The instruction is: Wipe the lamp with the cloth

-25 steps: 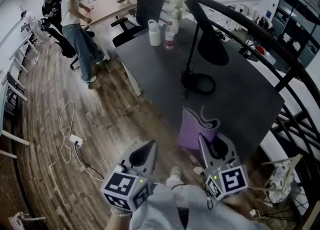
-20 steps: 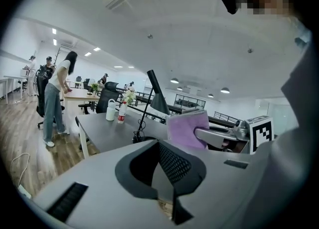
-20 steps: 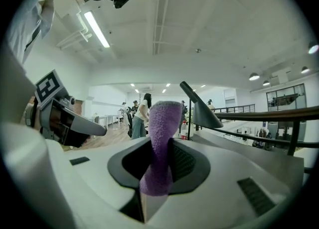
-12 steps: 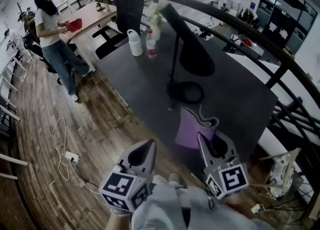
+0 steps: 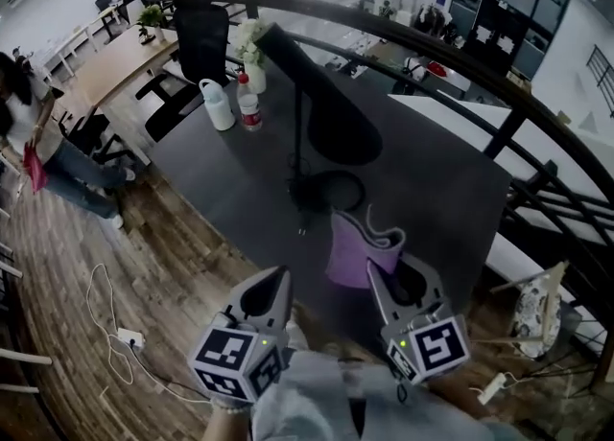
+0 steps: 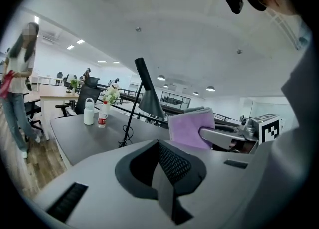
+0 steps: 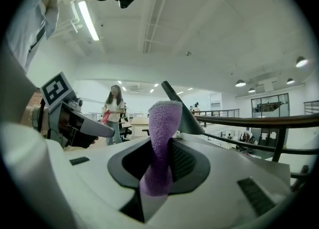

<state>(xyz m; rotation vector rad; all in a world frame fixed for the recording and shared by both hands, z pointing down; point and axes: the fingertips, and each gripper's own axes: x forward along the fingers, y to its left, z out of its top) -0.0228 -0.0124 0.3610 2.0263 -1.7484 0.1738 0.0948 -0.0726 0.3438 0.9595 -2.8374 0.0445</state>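
The right gripper (image 5: pixel 391 281) pinches the cloth (image 5: pixel 355 249) upright, ready for wiping the lamp (image 5: pixel 321 104) ahead; the left gripper (image 5: pixel 267 293) hangs closed and empty, held aside.

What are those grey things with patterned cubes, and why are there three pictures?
A person holds two hand tools; the cubes belong to them. Each tool ends in a claw. One picture comes from a camera on the person's head, looking down. The other two come from cameras riding on the tools. The right claw pinches a purple cloth. The left claw is shut and empty. On the dark table stand a black lamp, a white bottle and flowers.
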